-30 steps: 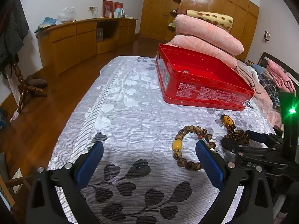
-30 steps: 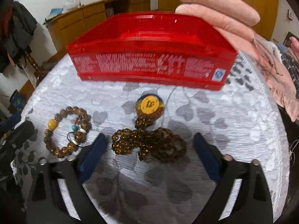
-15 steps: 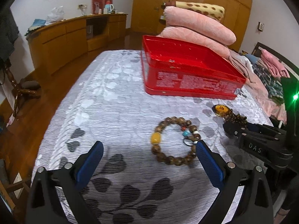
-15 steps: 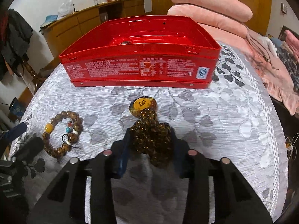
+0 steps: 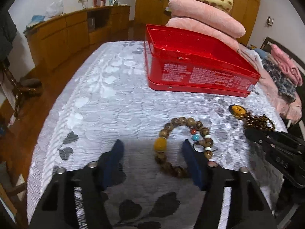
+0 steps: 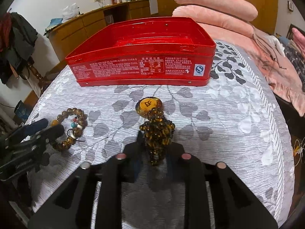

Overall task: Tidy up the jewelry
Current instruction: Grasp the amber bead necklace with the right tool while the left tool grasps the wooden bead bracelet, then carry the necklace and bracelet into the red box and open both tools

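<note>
Red tin (image 6: 141,57): front wall carries white printed text blocks, too small to read; blue-and-white square mark with an "S" at its right end (image 6: 199,70). Amber pendant (image 6: 148,103): dark character on its face, illegible. Right gripper (image 5: 274,150) body: "DAS" lettering, seen from the left wrist.

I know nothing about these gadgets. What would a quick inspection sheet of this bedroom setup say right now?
Surface: bedspread, grey with a leaf print, wrinkled.
Job's things: red tin open, upright; beaded bracelet lying flat; dark bead necklace bunched, its amber pendant toward the tin.
Clutter: stacked pink pillows behind the tin.
Grippers: left hand-held gripper open, one finger inside the bracelet's ring; right hand-held gripper shut on the necklace.
Cables: nothing seen on the bed.
Surroundings: wooden cabinets, wooden floor, clothes piled at right.
</note>
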Demonstrator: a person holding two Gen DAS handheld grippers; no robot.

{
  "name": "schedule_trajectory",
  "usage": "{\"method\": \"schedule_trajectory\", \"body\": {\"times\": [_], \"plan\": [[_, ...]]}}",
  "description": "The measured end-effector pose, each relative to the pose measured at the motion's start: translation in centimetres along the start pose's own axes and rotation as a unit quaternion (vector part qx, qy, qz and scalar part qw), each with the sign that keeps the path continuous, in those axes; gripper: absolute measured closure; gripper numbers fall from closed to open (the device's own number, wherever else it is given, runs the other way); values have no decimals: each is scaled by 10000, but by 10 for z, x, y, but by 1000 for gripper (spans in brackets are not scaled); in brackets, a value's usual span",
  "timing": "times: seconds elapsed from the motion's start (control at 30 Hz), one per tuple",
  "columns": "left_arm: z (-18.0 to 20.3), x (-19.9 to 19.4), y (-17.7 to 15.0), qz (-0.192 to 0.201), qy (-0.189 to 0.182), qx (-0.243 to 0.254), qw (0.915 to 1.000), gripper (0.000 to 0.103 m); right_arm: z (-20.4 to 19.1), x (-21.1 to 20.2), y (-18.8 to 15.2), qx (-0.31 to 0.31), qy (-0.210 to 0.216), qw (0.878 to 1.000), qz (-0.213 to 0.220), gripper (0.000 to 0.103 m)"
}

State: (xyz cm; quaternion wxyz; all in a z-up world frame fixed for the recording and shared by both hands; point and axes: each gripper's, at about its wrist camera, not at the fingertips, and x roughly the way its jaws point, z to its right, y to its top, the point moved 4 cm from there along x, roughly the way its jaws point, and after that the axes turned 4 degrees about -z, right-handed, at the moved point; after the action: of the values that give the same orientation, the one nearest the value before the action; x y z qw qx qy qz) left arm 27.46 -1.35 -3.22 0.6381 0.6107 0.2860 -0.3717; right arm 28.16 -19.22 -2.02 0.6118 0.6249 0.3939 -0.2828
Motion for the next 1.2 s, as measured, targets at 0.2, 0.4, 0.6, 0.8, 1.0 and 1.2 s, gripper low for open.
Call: {"method": "schedule_trajectory", "body": {"times": [0.2, 0.4, 0.6, 0.8, 1.0, 1.2], "plan": [[8, 4, 4, -26, 136, 214, 9997, 50, 1, 4, 4, 11, 33, 10000, -24, 62], [12, 9, 12, -31, -59, 170, 9998, 66, 4, 12, 12, 93, 65, 9999, -36, 59], [3, 10, 15, 23, -204, -124, 9997, 88, 9, 15, 17, 187, -42, 9998, -4, 78], [1, 0, 12, 156, -452, -245, 9986, 91, 14, 8, 12, 248, 26, 9997, 62, 88], [9, -16, 10, 303, -584, -175, 9977, 91, 8, -11, 5, 161, 86, 9996, 216, 88], [15, -31, 13, 478, -639, -124, 9967, 91, 1, -31, 4, 78, 120, 9993, 357, 89]]}}
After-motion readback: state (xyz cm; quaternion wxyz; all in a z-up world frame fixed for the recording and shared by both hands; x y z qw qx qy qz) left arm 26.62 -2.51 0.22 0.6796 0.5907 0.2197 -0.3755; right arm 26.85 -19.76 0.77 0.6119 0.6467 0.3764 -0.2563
